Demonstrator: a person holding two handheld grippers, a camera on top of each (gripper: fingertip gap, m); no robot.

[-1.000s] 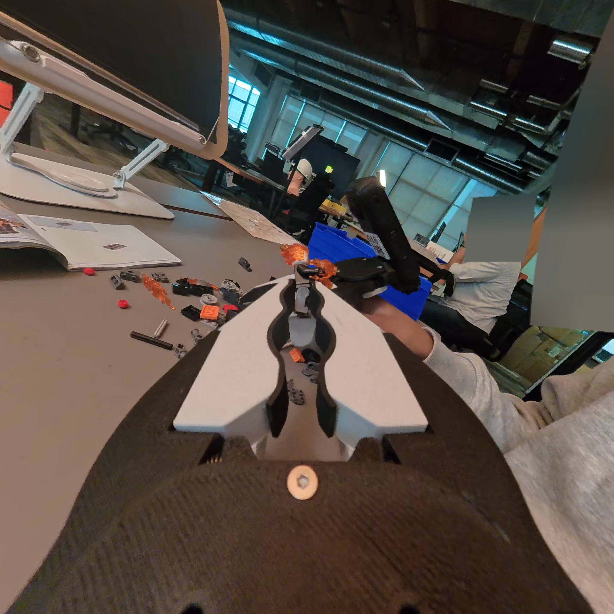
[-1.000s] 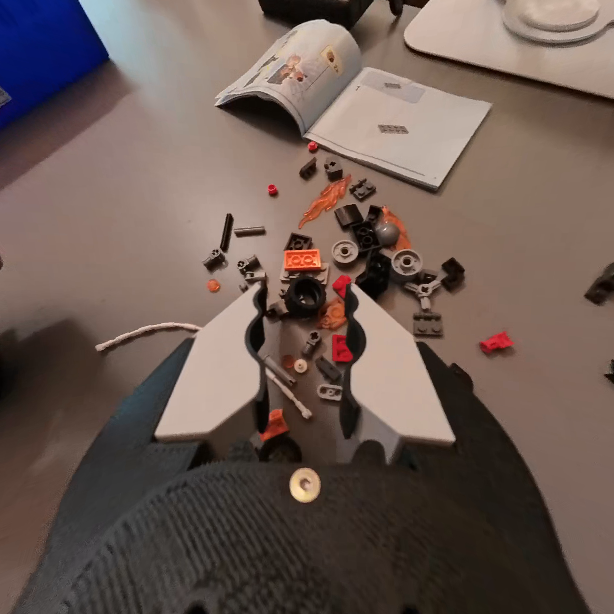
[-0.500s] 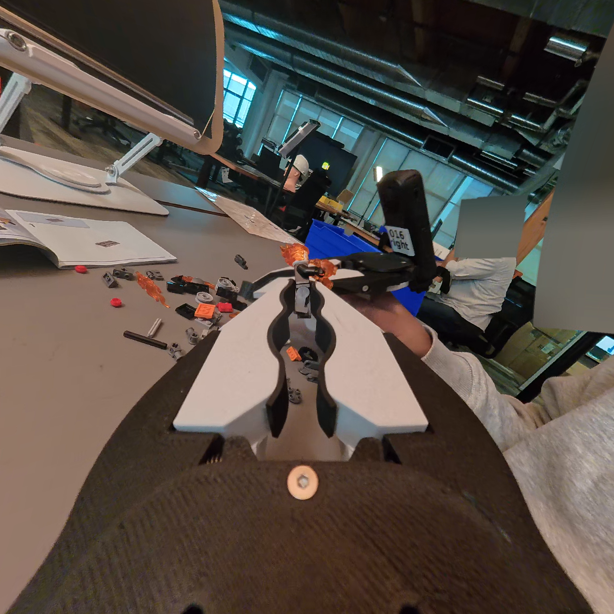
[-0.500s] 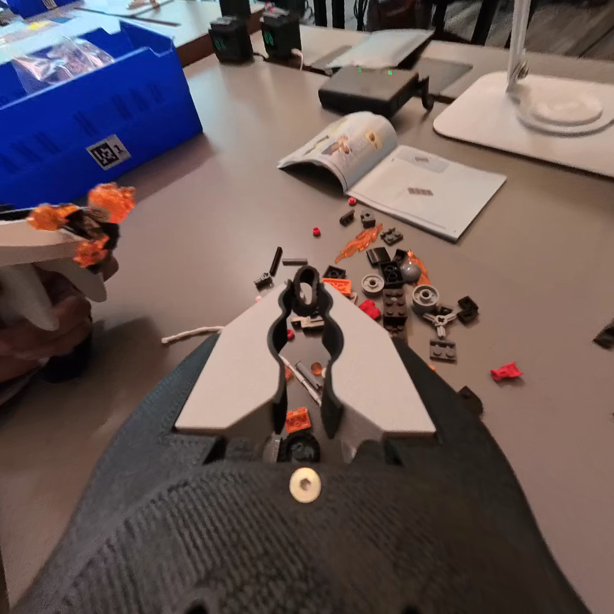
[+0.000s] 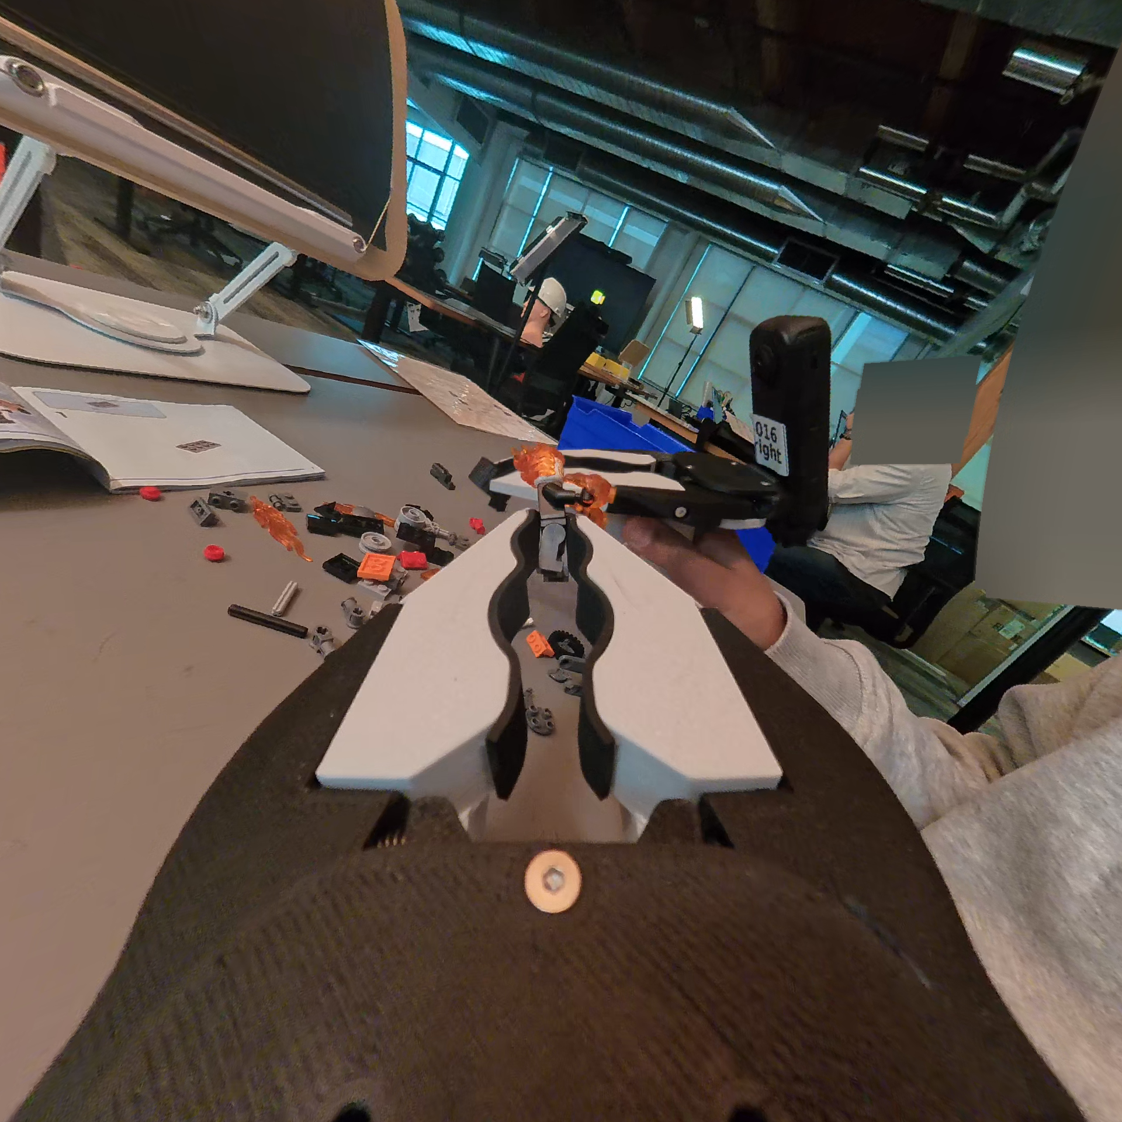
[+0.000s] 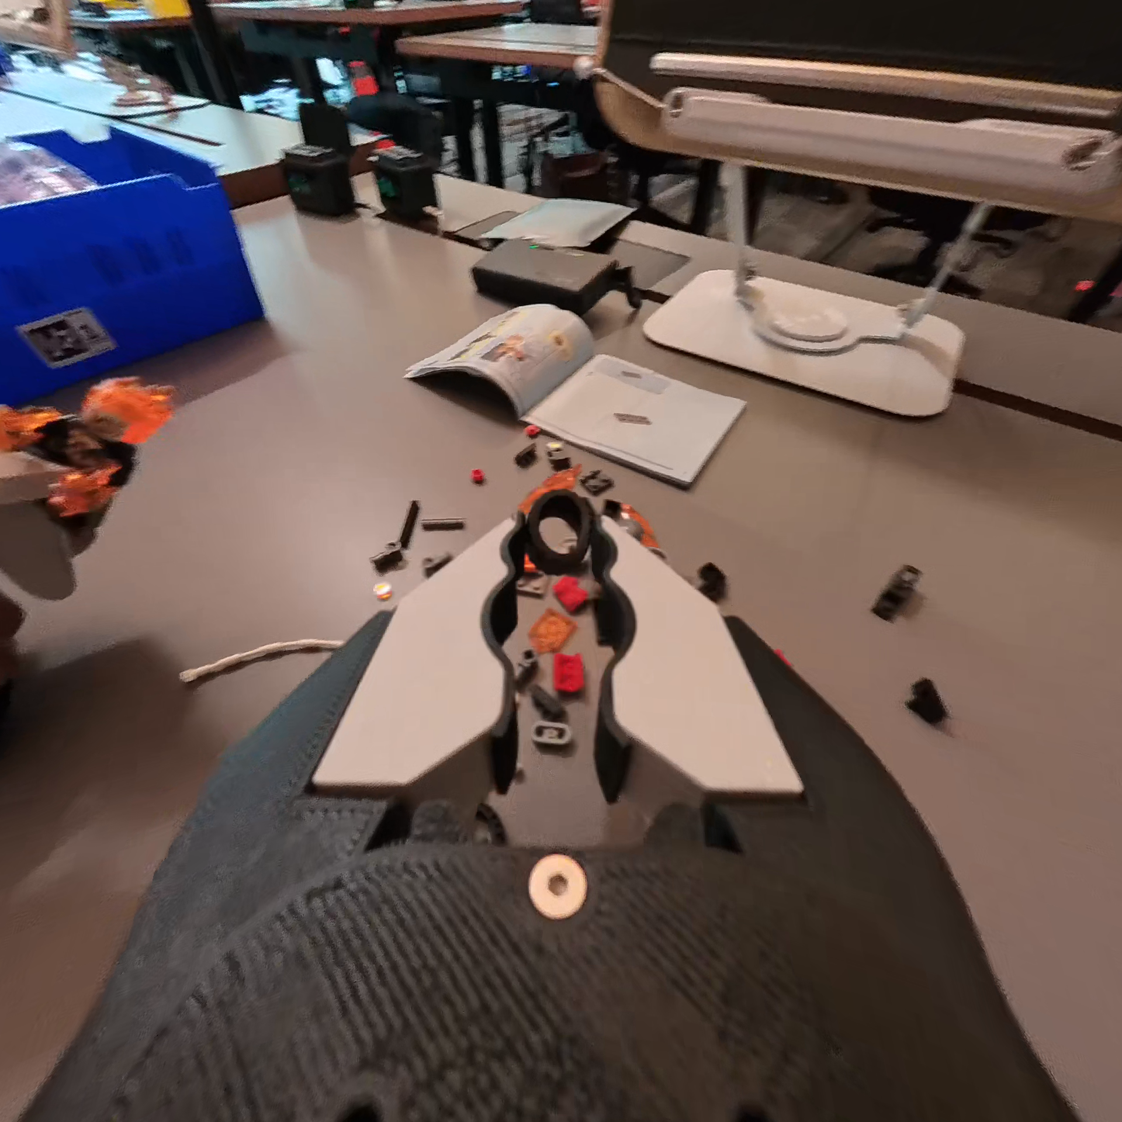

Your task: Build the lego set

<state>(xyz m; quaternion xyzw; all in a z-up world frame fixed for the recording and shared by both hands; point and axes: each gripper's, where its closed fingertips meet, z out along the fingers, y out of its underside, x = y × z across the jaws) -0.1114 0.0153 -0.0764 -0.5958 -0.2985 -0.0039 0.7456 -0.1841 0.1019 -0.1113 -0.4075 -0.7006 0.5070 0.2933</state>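
Observation:
My left gripper (image 5: 551, 523) is shut on a small grey and black figure with orange flame parts (image 5: 546, 467) and holds it above the table. It also shows blurred at the left edge of the right wrist view (image 6: 79, 449). My right gripper (image 6: 555, 534) is shut on a black tyre (image 6: 557, 501), lifted above the pile of loose pieces (image 6: 564, 637). In the left wrist view the right gripper (image 5: 495, 479) lies just behind the figure, to its right. The loose pieces (image 5: 376, 546) are black, grey, red and orange.
An open instruction booklet (image 6: 631, 413) lies beyond the pile. A white lamp base (image 6: 807, 340) stands behind it, a blue bin (image 6: 115, 273) at the far left, a black box (image 6: 540, 273) at the back. A white string (image 6: 261, 652) lies left of my right gripper. The left gripper's tips are roughly 12 centimetres from the right gripper's.
My right gripper has shut on the black tyre from the pile, risen and tilted up. My left gripper still holds the flame figure in about the same place.

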